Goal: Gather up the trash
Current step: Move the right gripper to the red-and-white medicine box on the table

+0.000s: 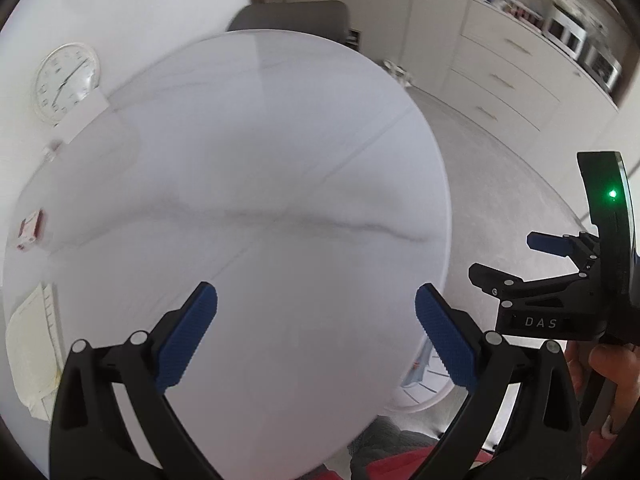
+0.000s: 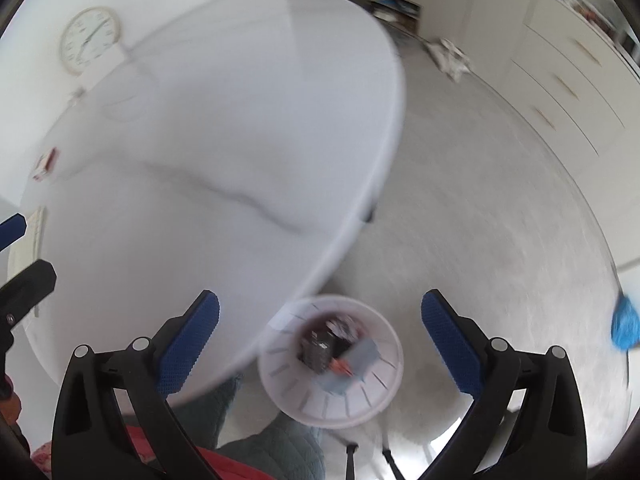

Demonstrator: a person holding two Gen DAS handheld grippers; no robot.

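A white slotted trash bin [image 2: 332,364] stands on the floor beside the round white marble table [image 2: 220,140]; it holds dark and grey wrappers with an orange bit. My right gripper [image 2: 320,344] is open and empty, held above the bin. My left gripper [image 1: 316,336] is open and empty above the table [image 1: 248,184]. The bin's rim [image 1: 420,392] peeks past the table edge in the left wrist view. The right gripper [image 1: 516,260] shows there at the right. A small red-and-white pack [image 1: 31,230] lies at the table's left edge, also in the right wrist view [image 2: 46,164].
Cream paper sheets [image 1: 34,344] lie on the table's near left. A white wall clock [image 1: 66,82] leans at the far left. A grey chair [image 1: 292,20] stands behind the table. Drawers [image 1: 504,80] line the right wall. A blue object [image 2: 626,326] lies on the grey carpet.
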